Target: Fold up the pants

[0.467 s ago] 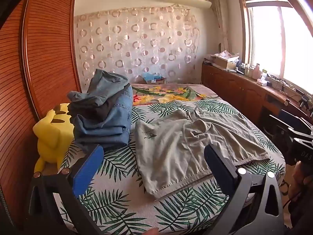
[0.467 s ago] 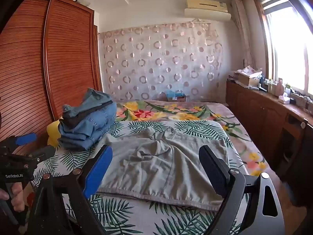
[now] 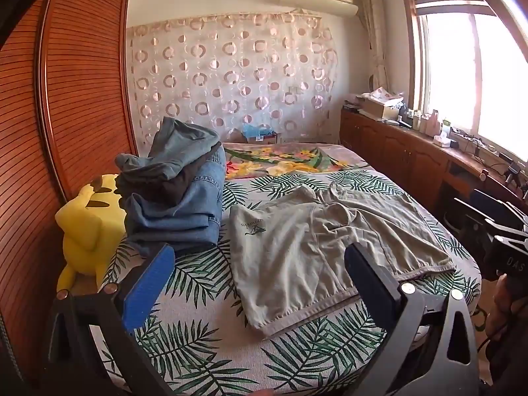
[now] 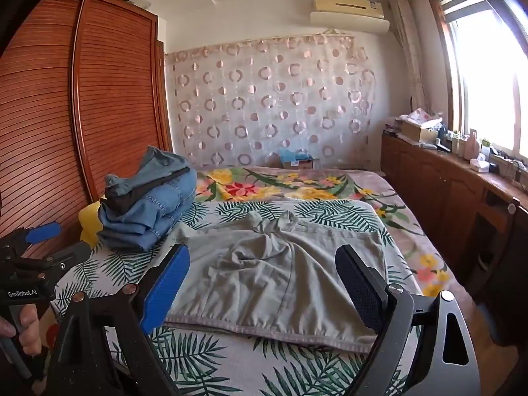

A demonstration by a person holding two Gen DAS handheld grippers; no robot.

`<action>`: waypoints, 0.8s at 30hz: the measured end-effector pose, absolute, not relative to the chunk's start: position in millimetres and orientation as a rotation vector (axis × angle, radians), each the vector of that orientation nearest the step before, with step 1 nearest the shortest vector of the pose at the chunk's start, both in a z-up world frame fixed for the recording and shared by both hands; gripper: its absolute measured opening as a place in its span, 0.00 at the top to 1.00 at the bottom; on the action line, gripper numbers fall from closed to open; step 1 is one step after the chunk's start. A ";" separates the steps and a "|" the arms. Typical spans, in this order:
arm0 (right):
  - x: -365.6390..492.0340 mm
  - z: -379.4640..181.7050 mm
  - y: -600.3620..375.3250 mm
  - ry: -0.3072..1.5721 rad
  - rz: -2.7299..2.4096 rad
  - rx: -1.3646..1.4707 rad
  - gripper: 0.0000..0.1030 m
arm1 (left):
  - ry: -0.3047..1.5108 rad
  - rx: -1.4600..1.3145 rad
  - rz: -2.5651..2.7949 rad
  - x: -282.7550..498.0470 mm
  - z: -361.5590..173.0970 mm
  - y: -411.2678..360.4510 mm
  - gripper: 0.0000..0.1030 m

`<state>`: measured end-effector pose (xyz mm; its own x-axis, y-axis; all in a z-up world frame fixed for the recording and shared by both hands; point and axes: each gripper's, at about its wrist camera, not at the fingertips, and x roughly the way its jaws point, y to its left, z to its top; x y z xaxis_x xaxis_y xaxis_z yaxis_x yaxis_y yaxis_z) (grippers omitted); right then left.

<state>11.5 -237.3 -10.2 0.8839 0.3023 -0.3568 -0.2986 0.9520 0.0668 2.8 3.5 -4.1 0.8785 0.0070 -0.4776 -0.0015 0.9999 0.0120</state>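
Grey-green pants (image 3: 297, 257) lie spread flat on the leaf-print bed sheet (image 3: 198, 340), creased in the middle, with a small printed logo on the left part. In the right wrist view the pants (image 4: 280, 280) show a hemmed edge nearest me. My left gripper (image 3: 259, 254) hovers open before the bed's near edge with nothing between its fingers. My right gripper (image 4: 264, 252) is open too, above the near hem and apart from the cloth. Each gripper appears in the other's view: the right gripper (image 3: 478, 214) at the far right, the left gripper (image 4: 62, 241) at the far left in a hand.
A stack of folded jeans (image 3: 175, 198) sits at the bed's left, beside a yellow plush toy (image 3: 85, 227). A slatted wooden wardrobe (image 3: 66, 99) stands to the left. A floral blanket (image 3: 280, 161) covers the far end. A wooden cabinet (image 3: 412, 158) under the window lines the right.
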 end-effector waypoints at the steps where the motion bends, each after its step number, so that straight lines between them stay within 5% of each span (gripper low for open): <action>1: 10.3 -7.7 -236.9 0.371 0.313 0.003 0.12 | 0.497 0.012 0.005 3.1 -4.4 3.8 0.00; 24: 8.7 -9.4 -235.2 0.373 0.313 0.000 0.12 | 0.486 0.006 0.008 -2.3 5.2 5.5 0.00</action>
<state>8.7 -235.2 -9.4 0.8839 0.3005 -0.3585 -0.3004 0.9521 0.0575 -2.3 5.5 5.2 0.8842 0.0089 -0.4670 -0.0061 1.0000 0.0074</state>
